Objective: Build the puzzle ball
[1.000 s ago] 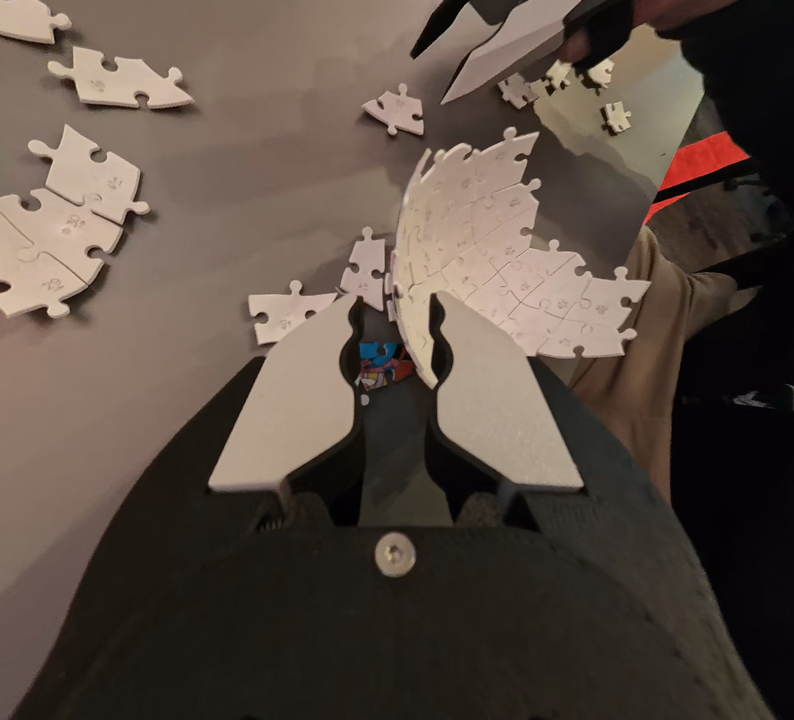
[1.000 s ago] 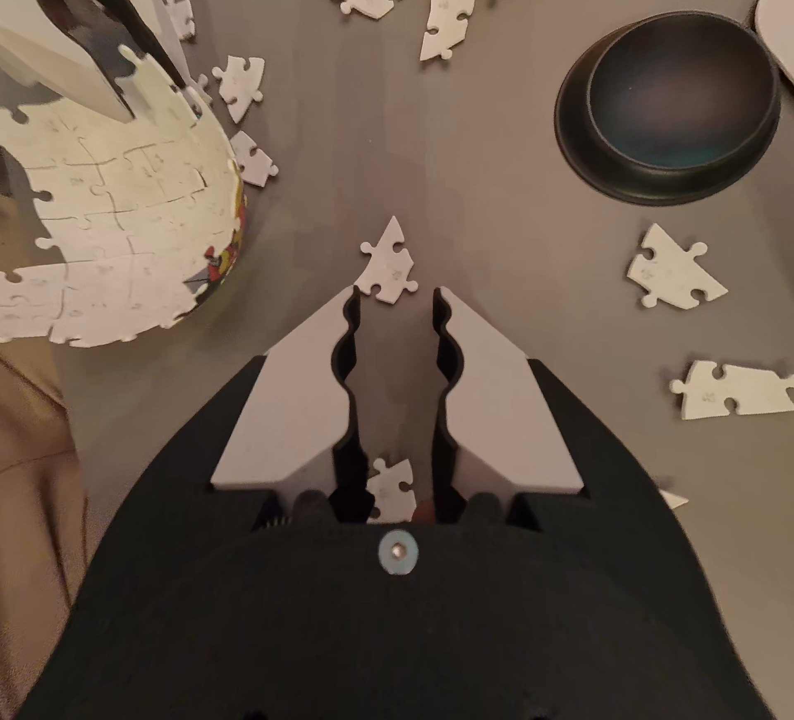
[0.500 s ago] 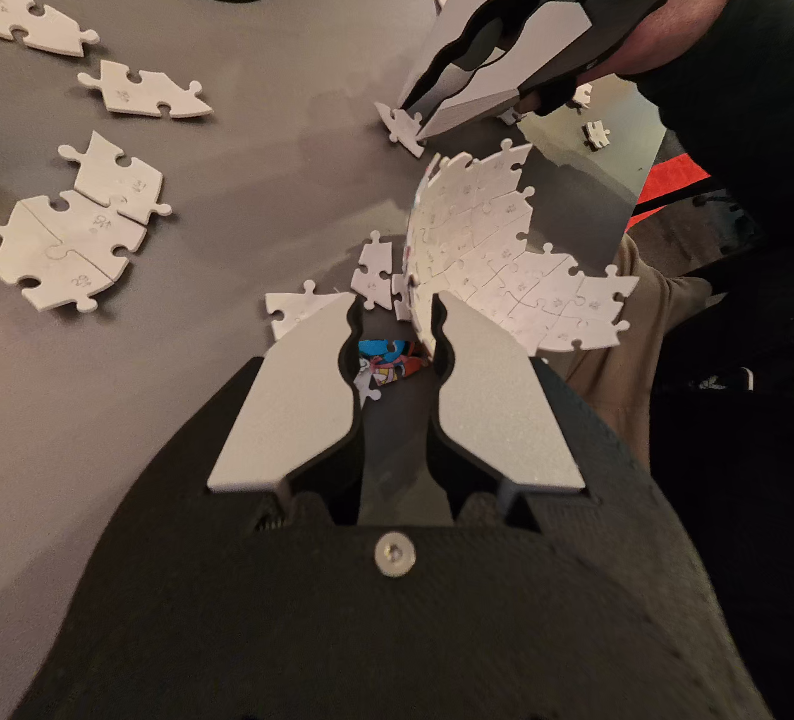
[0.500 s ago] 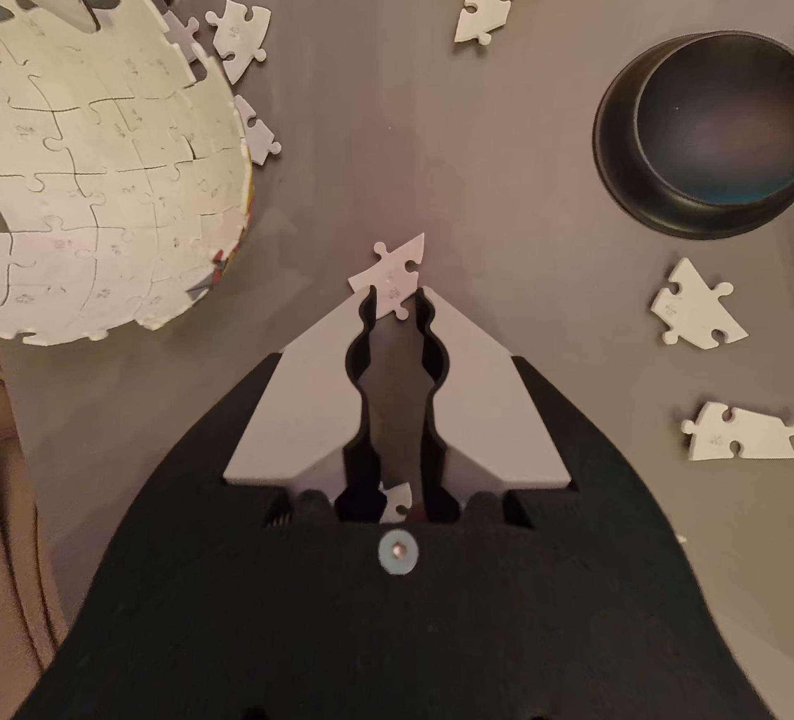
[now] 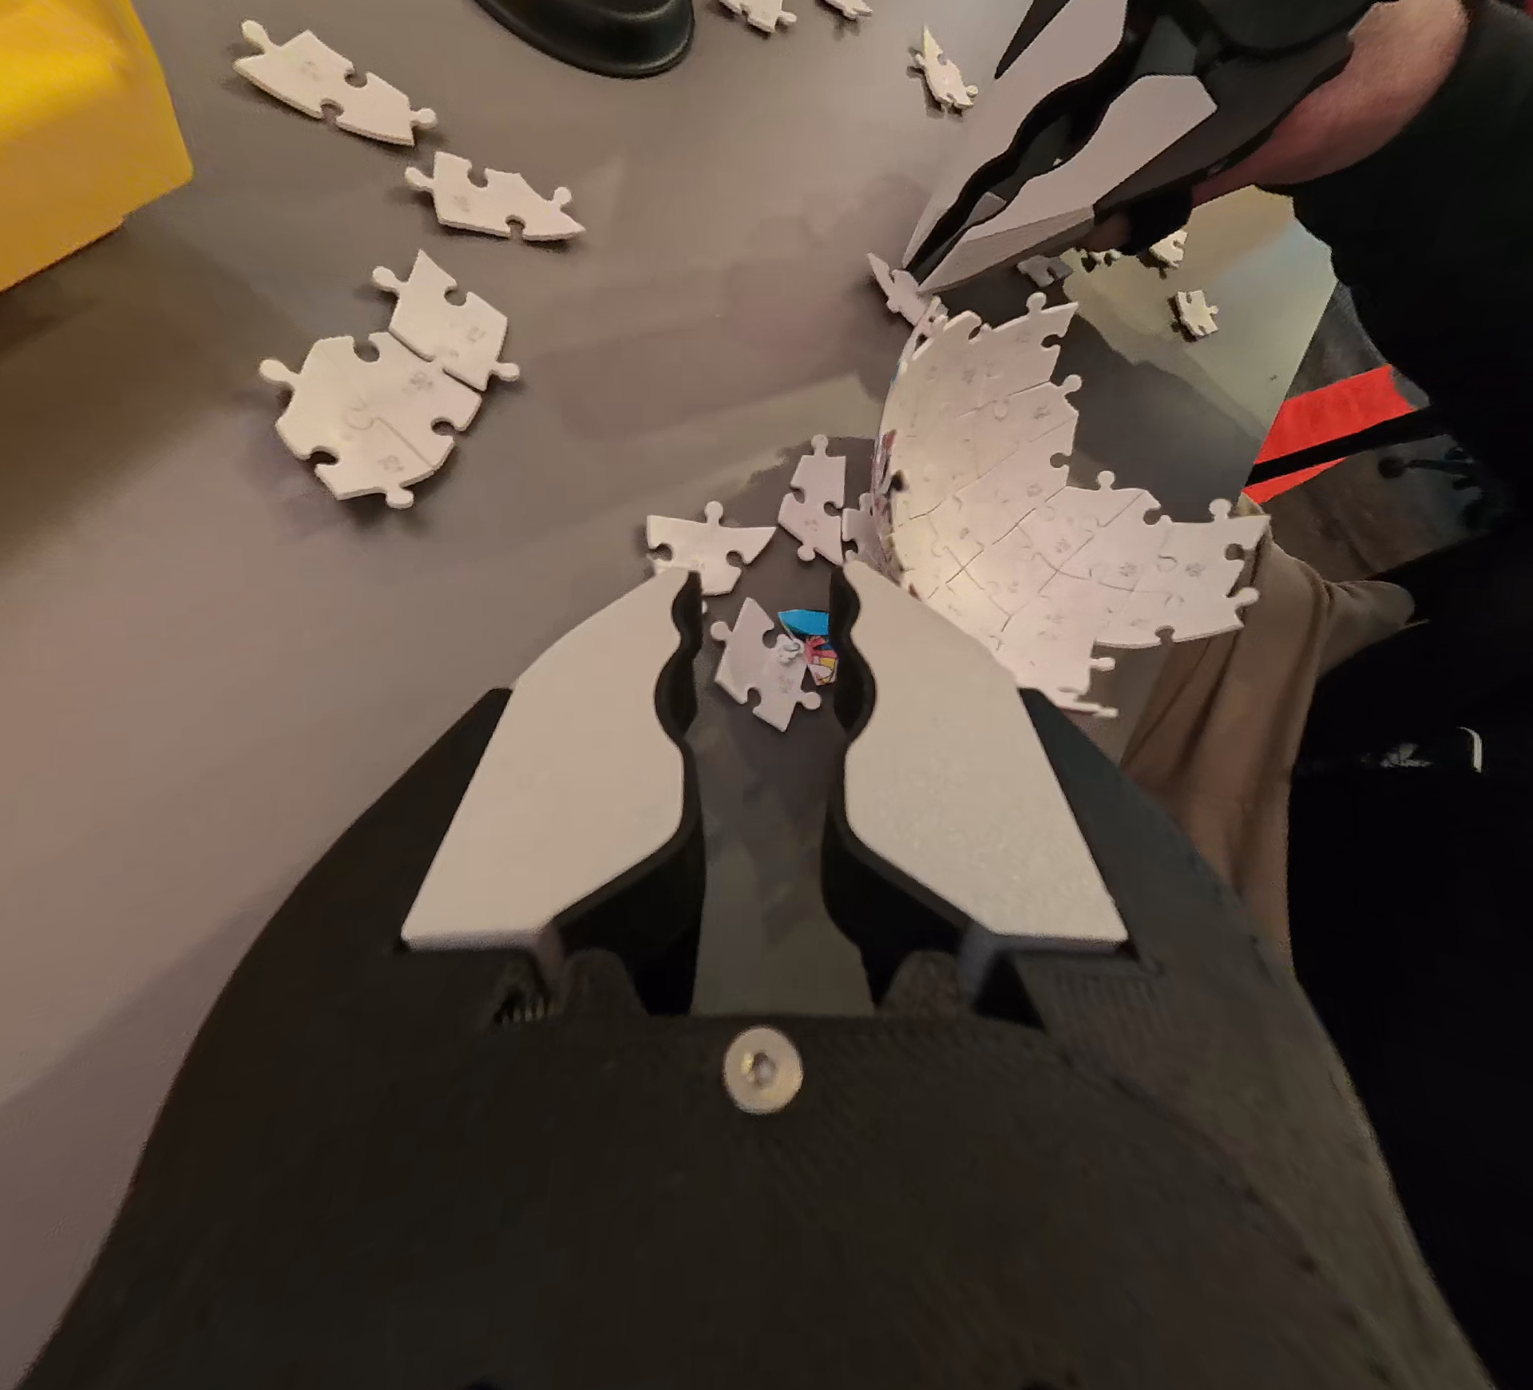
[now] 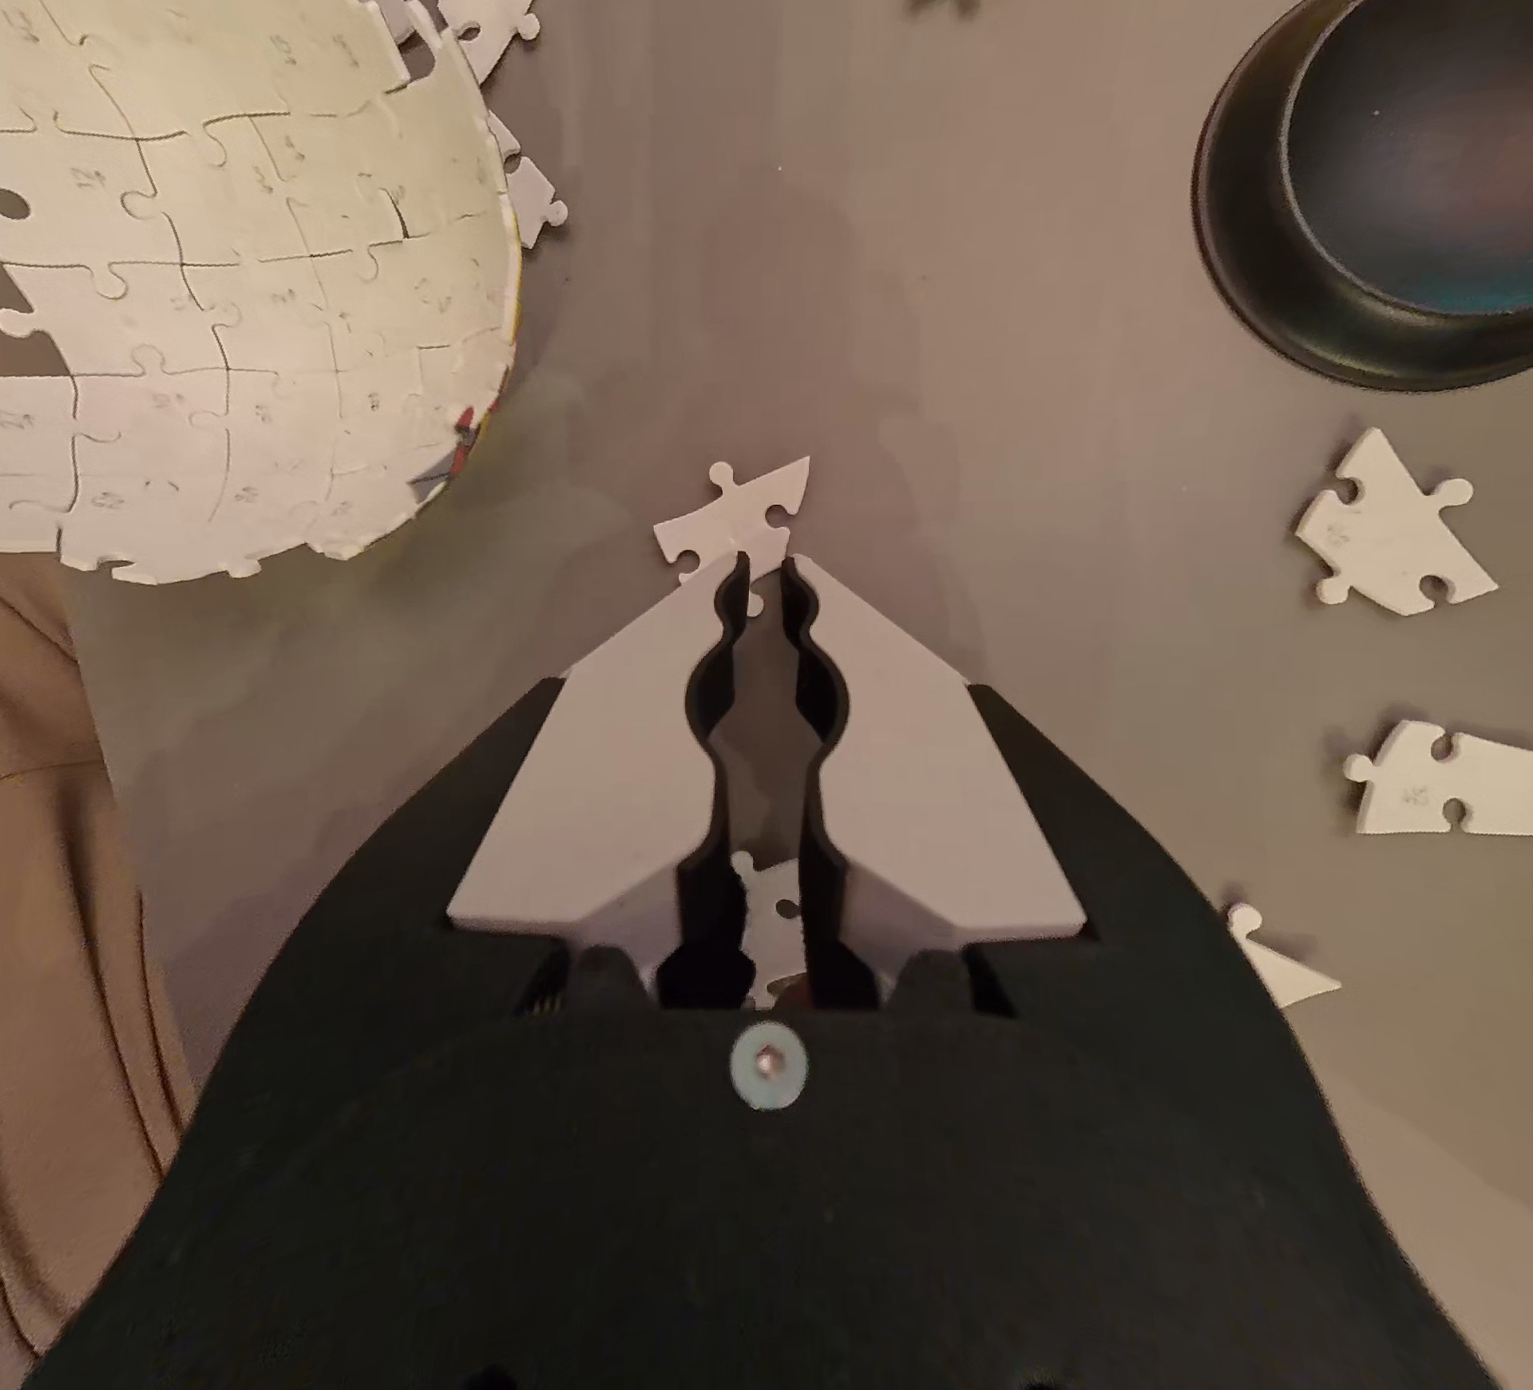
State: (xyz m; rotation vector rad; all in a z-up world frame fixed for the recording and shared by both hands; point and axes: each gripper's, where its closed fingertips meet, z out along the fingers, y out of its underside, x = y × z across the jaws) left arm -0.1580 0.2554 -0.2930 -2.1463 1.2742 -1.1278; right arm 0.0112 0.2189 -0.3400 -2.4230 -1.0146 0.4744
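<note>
My right gripper is down on the grey table, its tips pinched to a narrow slit on the near edge of one loose white piece. The piece looks caught by a sliver only, so I judge the hold thin. The left gripper hangs with its jaws at a moderate gap and nothing between them; a small piece lies on the table just under that gap.

The half-built ball, a curved shell with its white inner side showing and a jagged rim, sits at the near left in my right view, apart from the piece I'm pinching. Nothing holds it at present (it simply rests on the table). More loose pieces lie scattered farther out and to the right, and a black round stand sits at the far right.

To do this pick well, I'd lift slowly and keep the piece flat, watching that it doesn't pivot out of the tips. If it tilts, better to set it down and bite deeper. Before pressing it in, I'd bring the left jaws onto the shell's rim to steady it, since the shell will probably roll or flex under a push.
</note>
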